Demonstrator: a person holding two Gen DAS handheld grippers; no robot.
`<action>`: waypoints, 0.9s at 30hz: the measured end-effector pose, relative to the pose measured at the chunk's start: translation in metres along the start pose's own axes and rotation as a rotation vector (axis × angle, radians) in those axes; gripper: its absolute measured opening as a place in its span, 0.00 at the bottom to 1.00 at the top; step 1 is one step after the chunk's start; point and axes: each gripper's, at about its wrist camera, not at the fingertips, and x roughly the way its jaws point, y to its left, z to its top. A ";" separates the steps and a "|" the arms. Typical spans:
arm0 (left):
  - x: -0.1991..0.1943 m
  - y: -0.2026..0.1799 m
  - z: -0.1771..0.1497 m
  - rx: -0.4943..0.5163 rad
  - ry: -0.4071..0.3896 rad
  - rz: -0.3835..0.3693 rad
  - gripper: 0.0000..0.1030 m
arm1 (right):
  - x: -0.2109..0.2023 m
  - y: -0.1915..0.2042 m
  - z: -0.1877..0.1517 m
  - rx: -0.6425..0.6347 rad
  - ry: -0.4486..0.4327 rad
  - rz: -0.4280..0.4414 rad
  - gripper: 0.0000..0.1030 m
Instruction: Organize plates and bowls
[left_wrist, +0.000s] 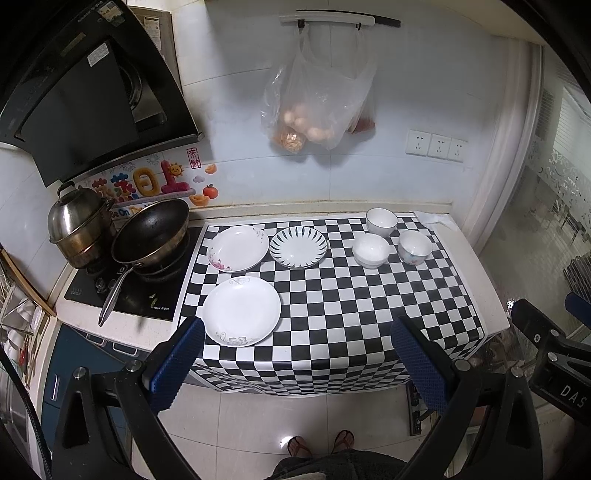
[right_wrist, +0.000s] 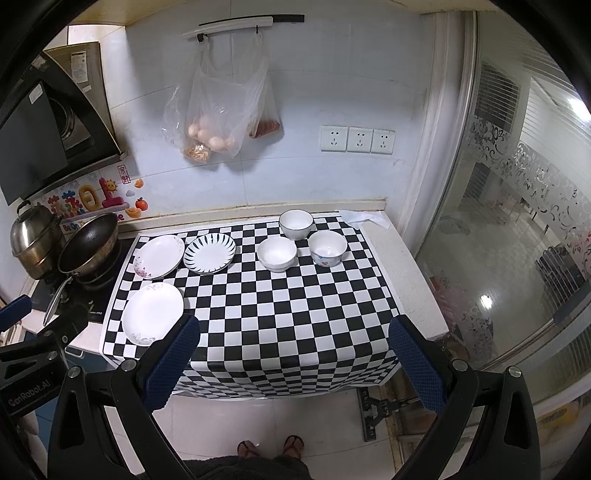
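Desk, black-and-white checkered cloth (left_wrist: 332, 295).

Three shallow glazed ceramic plates at 9 to 11 o'clock: plain white plate with grey scrollwork (left_wrist: 241, 311), pink-flowered white plate (left_wrist: 238, 248), dark-striped white plate (left_wrist: 298, 247). Three white ceramic bowls (left_wrist: 371, 250) at 1 o'clock, close together.

Likely rigid, slick, breakable; best pinched at the rim.

Left gripper (left_wrist: 297, 360) and right gripper (right_wrist: 293, 360): spread wide, empty, at 6 o'clock off the desk edge.

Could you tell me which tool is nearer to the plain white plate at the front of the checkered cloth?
Left. The left tool hangs open just before the plain white plate; the right tool hangs open further right, off its edge.
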 end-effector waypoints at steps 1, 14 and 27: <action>0.000 0.000 0.000 0.001 0.000 0.001 1.00 | 0.000 0.000 0.000 0.002 0.001 0.001 1.00; 0.000 0.003 0.005 0.004 -0.002 0.002 1.00 | 0.002 0.002 0.002 0.005 0.003 0.003 1.00; 0.014 0.012 0.010 -0.010 0.013 -0.020 1.00 | 0.017 0.008 0.009 0.020 0.014 0.018 1.00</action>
